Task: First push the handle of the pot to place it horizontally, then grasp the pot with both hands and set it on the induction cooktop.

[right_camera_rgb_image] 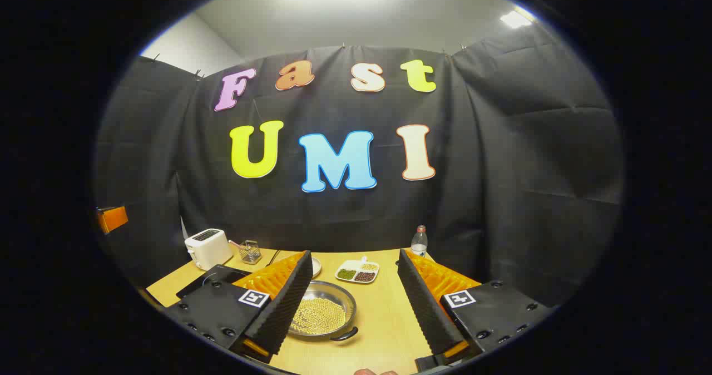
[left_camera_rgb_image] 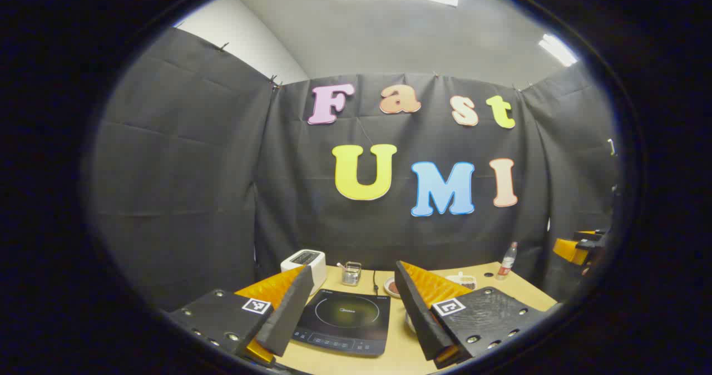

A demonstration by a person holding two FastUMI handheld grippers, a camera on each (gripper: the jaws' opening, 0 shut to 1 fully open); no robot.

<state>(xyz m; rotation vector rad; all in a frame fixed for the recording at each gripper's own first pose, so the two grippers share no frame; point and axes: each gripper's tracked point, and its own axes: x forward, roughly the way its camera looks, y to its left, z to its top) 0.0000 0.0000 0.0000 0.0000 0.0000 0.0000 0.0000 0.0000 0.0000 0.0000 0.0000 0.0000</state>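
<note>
A shallow metal pot filled with pale beans rests on the wooden table, one dark side handle pointing toward me. My right gripper hovers open above it, its left finger overlapping the pot's left side. The black induction cooktop lies flat on the table, framed between the fingers of my open left gripper, which holds nothing. A corner of the cooktop also peeks out in the right gripper view. The other gripper appears at the far right of the left gripper view.
A white toaster and a small wire basket stand at the back left. A divided dish of beans and a water bottle sit toward the back. A small red-filled dish lies behind the cooktop.
</note>
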